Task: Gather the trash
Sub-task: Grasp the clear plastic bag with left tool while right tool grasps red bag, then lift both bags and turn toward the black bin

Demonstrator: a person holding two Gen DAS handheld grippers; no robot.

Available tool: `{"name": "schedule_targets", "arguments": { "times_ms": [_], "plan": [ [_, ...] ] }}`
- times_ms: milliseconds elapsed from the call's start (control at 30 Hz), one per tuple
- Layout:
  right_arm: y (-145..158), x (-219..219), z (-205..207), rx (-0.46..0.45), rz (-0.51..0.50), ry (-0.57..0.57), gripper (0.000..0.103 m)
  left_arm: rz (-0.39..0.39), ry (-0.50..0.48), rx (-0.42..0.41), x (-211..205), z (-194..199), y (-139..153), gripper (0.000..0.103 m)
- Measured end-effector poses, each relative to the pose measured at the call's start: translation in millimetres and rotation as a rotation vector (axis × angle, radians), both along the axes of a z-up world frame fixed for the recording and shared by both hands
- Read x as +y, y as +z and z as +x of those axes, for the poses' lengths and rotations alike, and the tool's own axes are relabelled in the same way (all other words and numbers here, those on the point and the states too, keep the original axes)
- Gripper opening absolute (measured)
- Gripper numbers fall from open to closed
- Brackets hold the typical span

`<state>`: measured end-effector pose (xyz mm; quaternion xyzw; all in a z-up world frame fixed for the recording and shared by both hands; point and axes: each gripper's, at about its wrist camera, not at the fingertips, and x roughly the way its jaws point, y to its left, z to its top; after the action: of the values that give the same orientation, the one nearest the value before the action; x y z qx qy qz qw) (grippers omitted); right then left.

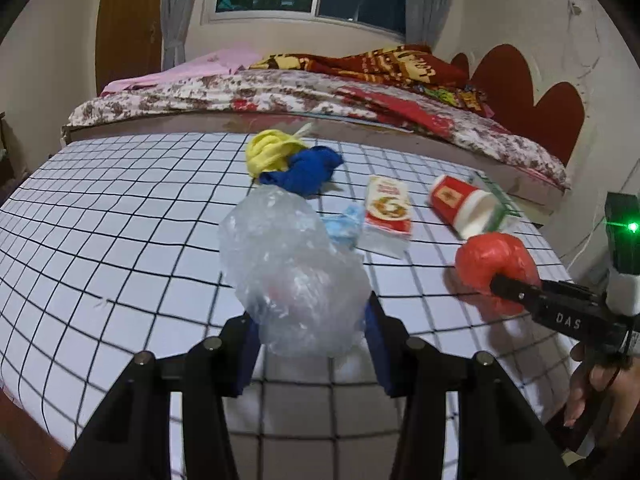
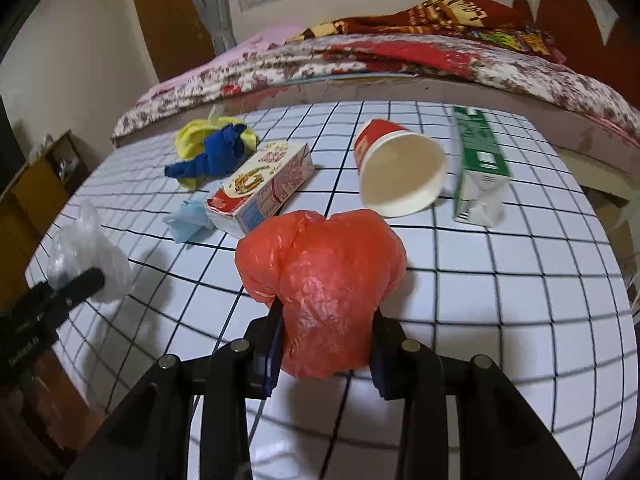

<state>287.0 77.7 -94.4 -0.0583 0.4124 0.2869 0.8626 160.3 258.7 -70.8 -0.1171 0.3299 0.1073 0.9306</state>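
Observation:
My left gripper (image 1: 312,338) is shut on a crumpled clear plastic bag (image 1: 288,268), held just above the grid-patterned table (image 1: 120,240). The clear plastic bag (image 2: 86,258) also shows at the left of the right wrist view, with the left gripper (image 2: 86,278) on it. My right gripper (image 2: 326,338) is shut on a bunched red plastic bag (image 2: 324,276); the red plastic bag (image 1: 494,266) and right gripper (image 1: 504,284) sit at the right of the left wrist view. A red-and-white carton (image 2: 262,188), a red paper cup (image 2: 400,168) on its side and a green box (image 2: 478,160) lie beyond.
A yellow cloth (image 1: 270,152) and a blue cloth (image 1: 306,170) lie bunched together at the table's far side. A pale blue wrapper (image 2: 190,216) lies beside the carton. A bed (image 1: 320,92) with patterned blankets runs along the far edge. A person's hand (image 1: 588,392) grips the right tool.

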Motion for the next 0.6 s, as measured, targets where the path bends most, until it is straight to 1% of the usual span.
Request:
{"name": "schedule_targets", "arguments": {
  "times_ms": [300, 600],
  "plan": [
    [30, -58, -37, -0.051, 0.088, -0.056, 0.037, 0.048, -0.053, -0.045, -54, -24, 15, 0.049],
    [49, -114, -72, -0.105, 0.123, -0.122, 0.037, 0.083, -0.122, -0.077, -103, -37, 29, 0.049]
  ]
}}
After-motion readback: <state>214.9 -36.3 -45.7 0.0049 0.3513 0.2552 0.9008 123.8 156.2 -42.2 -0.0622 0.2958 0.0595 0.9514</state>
